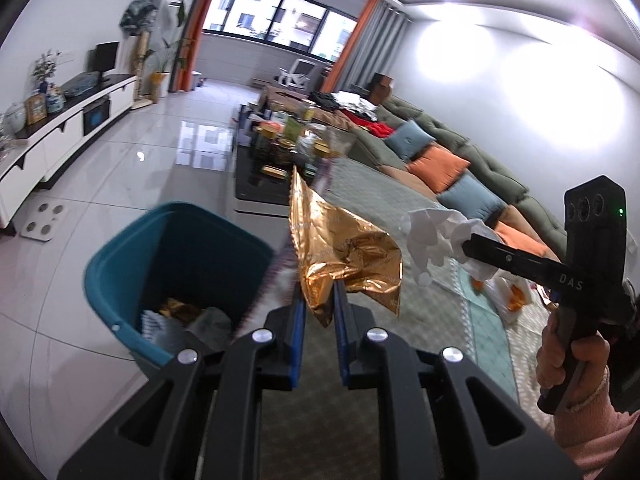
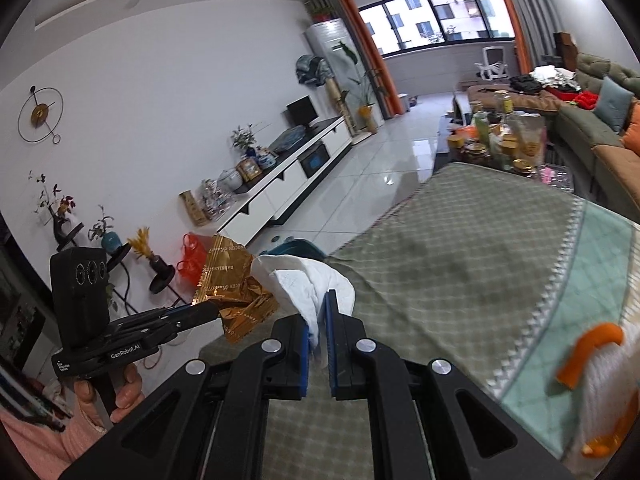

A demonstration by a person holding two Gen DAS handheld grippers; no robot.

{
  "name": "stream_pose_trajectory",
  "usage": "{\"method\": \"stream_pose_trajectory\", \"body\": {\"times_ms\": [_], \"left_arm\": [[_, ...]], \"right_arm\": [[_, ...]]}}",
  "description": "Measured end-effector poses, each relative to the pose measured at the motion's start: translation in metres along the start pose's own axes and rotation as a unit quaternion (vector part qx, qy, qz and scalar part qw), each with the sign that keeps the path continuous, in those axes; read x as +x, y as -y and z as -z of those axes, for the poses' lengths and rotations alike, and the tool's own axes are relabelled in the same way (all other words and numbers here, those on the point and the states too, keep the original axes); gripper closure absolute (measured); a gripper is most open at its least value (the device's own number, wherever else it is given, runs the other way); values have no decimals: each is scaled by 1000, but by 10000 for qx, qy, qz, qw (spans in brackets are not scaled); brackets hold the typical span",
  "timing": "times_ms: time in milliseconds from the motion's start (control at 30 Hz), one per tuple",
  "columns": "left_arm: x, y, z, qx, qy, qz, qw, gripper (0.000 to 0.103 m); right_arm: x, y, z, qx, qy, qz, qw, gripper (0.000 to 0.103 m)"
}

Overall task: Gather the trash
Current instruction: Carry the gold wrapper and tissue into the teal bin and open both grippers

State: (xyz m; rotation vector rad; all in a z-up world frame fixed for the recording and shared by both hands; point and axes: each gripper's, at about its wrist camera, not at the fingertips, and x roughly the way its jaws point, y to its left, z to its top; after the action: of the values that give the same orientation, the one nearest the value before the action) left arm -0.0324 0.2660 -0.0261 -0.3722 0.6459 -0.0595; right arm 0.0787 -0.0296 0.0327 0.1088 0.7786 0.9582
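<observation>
My left gripper point(image 1: 320, 300) is shut on a crumpled gold foil wrapper point(image 1: 340, 252) and holds it in the air beside a teal trash bin point(image 1: 120, 280) that has trash at its bottom. My right gripper point(image 2: 318, 312) is shut on a crumpled white tissue point(image 2: 308, 280) and holds it above the table edge. In the left wrist view the right gripper point(image 1: 466, 248) with the tissue point(image 1: 432, 236) is to the right of the wrapper. In the right wrist view the left gripper point(image 2: 216, 310) holds the wrapper point(image 2: 232, 292) just left of the tissue. The bin's rim point(image 2: 292, 246) peeks out behind the tissue.
A table with a green checked cloth point(image 2: 460, 260) lies under both grippers. Orange peel point(image 2: 592, 352) and a white bag lie on it at the right. A dark coffee table crowded with jars point(image 1: 288, 136) stands beyond. A sofa with cushions point(image 1: 440, 160) runs along the right. A TV cabinet point(image 1: 60, 128) lines the left wall.
</observation>
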Motion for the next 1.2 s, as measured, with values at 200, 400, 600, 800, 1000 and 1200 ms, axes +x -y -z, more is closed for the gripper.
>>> {"method": "stream_pose_trajectory", "body": {"times_ms": [200, 400, 600, 800, 1000, 1200], "left_arm": [[-7, -30, -7, -275, 97, -200, 9994, 88], [-10, -53, -10, -484, 135, -423, 9978, 88], [-8, -67, -9, -597, 125, -629, 9962, 88], [-2, -84, -8, -742, 84, -845, 9936, 88], [3, -97, -6, -853, 2, -960, 9917, 88], [17, -103, -4, -938, -132, -1109, 9893, 88]], "right_arm": [[30, -10, -12, -74, -154, -118, 9998, 96], [55, -24, -21, -165, -293, -219, 9992, 96], [80, -32, -27, -197, -432, -251, 9986, 96], [102, -38, -29, -163, -605, -255, 9977, 96], [121, -44, -29, -175, -763, -215, 9967, 96], [140, -49, -28, -241, -938, -137, 9952, 95]]}}
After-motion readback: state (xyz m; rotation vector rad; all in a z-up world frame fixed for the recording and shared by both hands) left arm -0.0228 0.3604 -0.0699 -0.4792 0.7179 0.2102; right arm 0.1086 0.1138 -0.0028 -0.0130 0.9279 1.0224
